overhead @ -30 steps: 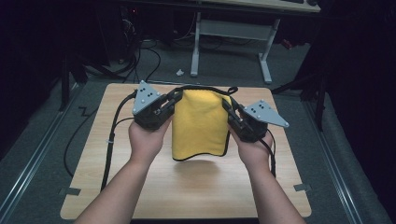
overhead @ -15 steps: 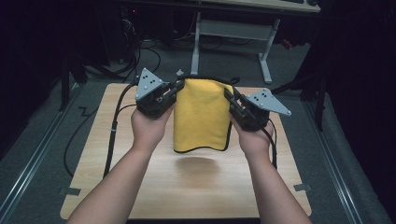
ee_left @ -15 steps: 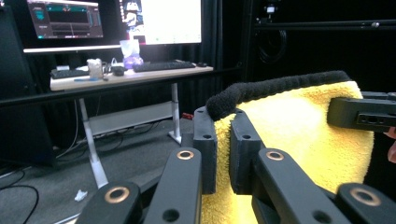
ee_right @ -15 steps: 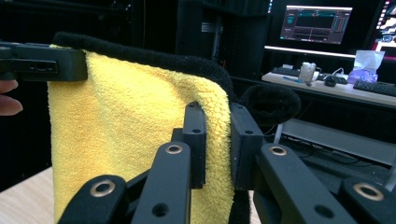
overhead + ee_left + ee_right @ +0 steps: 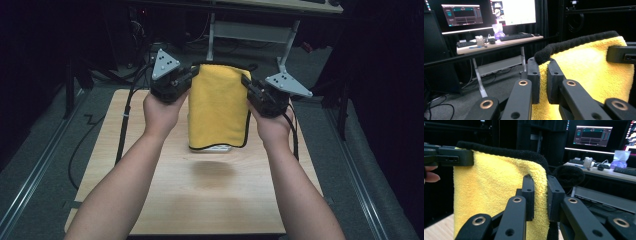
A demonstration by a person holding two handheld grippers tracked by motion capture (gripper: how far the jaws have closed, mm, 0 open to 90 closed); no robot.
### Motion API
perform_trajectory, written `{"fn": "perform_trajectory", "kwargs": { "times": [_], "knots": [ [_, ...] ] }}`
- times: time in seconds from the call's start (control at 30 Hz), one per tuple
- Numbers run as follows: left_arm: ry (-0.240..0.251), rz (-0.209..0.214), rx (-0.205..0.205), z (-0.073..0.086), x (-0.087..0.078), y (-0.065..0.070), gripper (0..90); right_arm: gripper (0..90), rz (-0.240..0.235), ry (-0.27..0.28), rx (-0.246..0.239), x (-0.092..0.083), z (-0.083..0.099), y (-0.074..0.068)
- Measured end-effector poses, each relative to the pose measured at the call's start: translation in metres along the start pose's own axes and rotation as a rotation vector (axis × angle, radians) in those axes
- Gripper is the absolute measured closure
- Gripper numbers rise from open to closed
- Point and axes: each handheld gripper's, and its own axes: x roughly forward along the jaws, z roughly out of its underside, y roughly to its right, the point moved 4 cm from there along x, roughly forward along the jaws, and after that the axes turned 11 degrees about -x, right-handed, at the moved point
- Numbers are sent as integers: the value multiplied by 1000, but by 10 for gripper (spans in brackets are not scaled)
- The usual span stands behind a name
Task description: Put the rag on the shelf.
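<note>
Two grippers, left gripper and right gripper, pinch the yellow towel, hiding its corners.

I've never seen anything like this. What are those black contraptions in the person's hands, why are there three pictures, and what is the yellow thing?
No robot arm here: a person holds a hand-operated tool with two black jaws in each hand. The left gripper and the right gripper each carry a small camera.

The high view comes from a fixed camera above the person, looking down on the wooden table. The other two pictures come from the cameras riding on the grippers, looking along their own jaws.

The yellow thing is a yellow towel with a black edge. Each gripper is shut on an upper corner, so the towel hangs in the air between them, its lower edge just above the table, with its shadow beneath. The left gripper view and the right gripper view show the pinched corners up close, with a desk with monitors behind.
</note>
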Motion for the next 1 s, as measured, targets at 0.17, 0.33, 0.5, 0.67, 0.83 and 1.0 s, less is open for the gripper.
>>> {"fn": "perform_trajectory", "kwargs": {
  "times": [0.17, 0.33, 0.5, 0.67, 0.83, 1.0],
  "knots": [
    [-17, -15, 5, 6, 19, -12, 834, 800, -5, -16, 5, 21, 8, 9],
    [-42, -18, 48, 15, 36, -25, 834, 800, -7, -55, -22, 40, 19, 17],
    [-94, -29, 57, 32, 51, -39, 834, 800, -13, -115, -34, 57, 31, 21],
    [-121, -12, 18, 49, 58, -49, 833, 799, -24, -143, -68, 66, 41, 20],
    [-175, 10, -11, 70, 62, -56, 834, 799, -49, -185, -68, 72, 56, 21],
    [-220, 29, -43, 93, 65, -57, 834, 799, -75, -231, -60, 77, 77, 23]
  ]
}}
